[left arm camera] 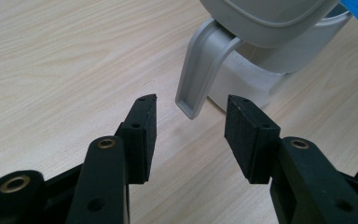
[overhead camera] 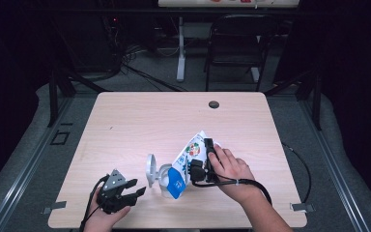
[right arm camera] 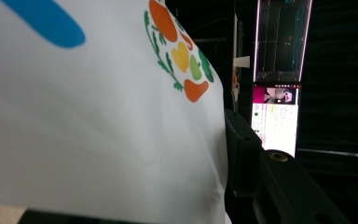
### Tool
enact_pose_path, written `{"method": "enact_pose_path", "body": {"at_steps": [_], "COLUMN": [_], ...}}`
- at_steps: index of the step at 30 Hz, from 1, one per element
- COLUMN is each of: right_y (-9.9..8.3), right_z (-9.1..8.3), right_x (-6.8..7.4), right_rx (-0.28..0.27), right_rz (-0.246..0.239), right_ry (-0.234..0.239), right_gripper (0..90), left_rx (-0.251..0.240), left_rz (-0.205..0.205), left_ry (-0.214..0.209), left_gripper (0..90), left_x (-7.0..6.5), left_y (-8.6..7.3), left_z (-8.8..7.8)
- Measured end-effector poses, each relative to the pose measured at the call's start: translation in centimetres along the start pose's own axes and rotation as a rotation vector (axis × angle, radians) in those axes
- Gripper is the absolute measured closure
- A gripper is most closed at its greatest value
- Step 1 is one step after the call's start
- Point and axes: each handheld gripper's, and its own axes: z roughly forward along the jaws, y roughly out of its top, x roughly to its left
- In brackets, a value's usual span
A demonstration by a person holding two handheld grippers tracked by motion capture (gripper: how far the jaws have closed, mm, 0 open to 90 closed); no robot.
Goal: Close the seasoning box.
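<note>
A white bag point(overhead camera: 189, 153) printed with a blue patch and a vegetable emblem hangs tilted, its lower end at the mouth of a small white container point(overhead camera: 165, 178). My right gripper point(overhead camera: 204, 151) is shut on the bag's upper part. In the right gripper view the bag point(right arm camera: 98, 116) lies against one black finger point(right arm camera: 242, 149); the other finger is hidden behind it. The container's grey lid point(overhead camera: 150, 170) stands flipped open. My left gripper point(overhead camera: 139, 187) is open, just left of the container. In the left gripper view its jaws point(left arm camera: 191, 119) flank the tip of the grey handle point(left arm camera: 200, 70) without touching it.
The light wooden table point(overhead camera: 140, 121) has a dark round hole point(overhead camera: 214, 104) near its far edge. A black chair point(overhead camera: 234, 43) and a desk leg stand beyond it on the floor. A lit screen point(right arm camera: 275, 107) glows in the dark behind the bag.
</note>
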Motion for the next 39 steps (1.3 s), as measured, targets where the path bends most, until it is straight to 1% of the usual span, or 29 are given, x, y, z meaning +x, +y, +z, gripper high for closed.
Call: {"method": "enact_pose_path", "body": {"at_steps": [3, 4, 5, 6, 7, 9, 12, 13, 15, 16, 18, 20, 21, 25, 26, 27, 29, 31, 32, 35, 36, 37, 38, 39], "right_y": [0.0, 0.0, 0.0, 0.1, 0.1, 0.1, 0.1, 0.2, 0.2, 0.3, 0.2, 0.2, 0.1, -0.1, -0.1, -0.2, -0.4, -0.4, -0.5, -0.8, -0.8, -1.0, -1.0, -1.1], "right_z": [0.0, 0.0, 0.0, 0.0, -0.1, -0.1, -0.1, -0.2, -0.2, -0.3, -0.2, -0.2, -0.1, 0.0, 0.0, 0.1, 0.1, 0.2, 0.2, 0.2, 0.1, 0.2, 0.2, 0.2], "right_x": [0.0, 0.0, 0.0, 0.0, 0.0, 0.1, 0.1, 0.0, 0.0, 0.0, 0.0, 0.1, 0.2, 0.5, 0.5, 0.6, 0.8, 0.8, 0.8, 1.0, 0.9, 1.1, 1.1, 1.1], "right_rx": [-0.001, -0.002, -0.003, -0.001, 0.007, -0.001, -0.005, 0.005, 0.003, 0.014, 0.004, 0.005, -0.007, 0.0, 0.011, -0.001, 0.004, 0.0, 0.002, 0.001, 0.012, 0.01, 0.01, 0.012], "right_rz": [0.0, 0.0, 0.0, 0.004, -0.005, -0.003, 0.0, -0.008, -0.008, -0.02, -0.01, -0.004, 0.006, 0.025, 0.031, 0.047, 0.06, 0.069, 0.078, 0.1, 0.101, 0.114, 0.114, 0.131], "right_ry": [0.0, -0.001, -0.002, 0.001, -0.002, 0.0, -0.002, -0.001, 0.0, -0.005, 0.001, 0.004, 0.005, 0.027, 0.034, 0.038, 0.048, 0.053, 0.056, 0.063, 0.066, 0.07, 0.07, 0.075], "right_gripper": [67.6, 67.6, 67.7, 67.7, 67.6, 67.7, 67.7, 67.7, 67.8, 67.8, 67.7, 67.7, 67.8, 67.8, 67.8, 67.8, 67.8, 67.8, 67.8, 67.8, 67.8, 67.9, 67.9, 67.8], "left_rx": [-0.003, -0.005, -0.005, -0.004, 0.001, -0.001, -0.004, -0.003, 0.0, 0.001, 0.003, 0.002, 0.003, 0.001, -0.008, -0.007, -0.007, 0.003, -0.003, 0.001, 0.001, 0.0, 0.001, -0.001], "left_rz": [-0.001, -0.001, 0.001, 0.003, 0.002, 0.0, -0.001, 0.0, 0.001, 0.0, 0.002, 0.002, 0.003, -0.001, -0.004, -0.004, -0.003, 0.003, 0.0, 0.001, 0.001, 0.002, 0.003, 0.004], "left_ry": [0.001, 0.005, 0.018, 0.02, 0.009, 0.003, 0.002, 0.002, 0.0, 0.0, 0.001, 0.001, 0.001, 0.006, 0.019, 0.019, 0.019, 0.002, 0.005, 0.0, 0.0, 0.001, 0.001, 0.003], "left_gripper": [54.5, 54.5, 54.5, 54.5, 54.5, 54.5, 54.5, 54.5, 54.5, 54.5, 54.5, 54.5, 54.5, 54.5, 54.5, 54.5, 54.5, 54.5, 54.5, 54.5, 54.5, 54.5, 54.5, 54.5], "left_x": [0.0, 0.0, -0.1, 0.0, 0.0, 0.0, 0.0, 0.0, 0.0, 0.0, 0.0, 0.0, 0.0, 0.0, -0.1, 0.0, -0.1, 0.0, 0.0, 0.0, 0.0, 0.0, 0.0, 0.0], "left_y": [0.0, 0.0, 0.0, 0.0, 0.0, 0.0, 0.0, 0.0, 0.0, 0.0, 0.0, 0.0, 0.0, 0.0, 0.0, 0.0, 0.0, 0.0, 0.0, 0.0, 0.0, 0.0, 0.0, 0.0], "left_z": [0.0, 0.0, 0.0, 0.0, 0.0, 0.0, 0.0, 0.0, 0.0, 0.0, 0.0, -0.1, -0.1, -0.1, 0.0, 0.0, 0.0, 0.0, 0.0, 0.0, -0.1, -0.1, -0.1, -0.1]}}
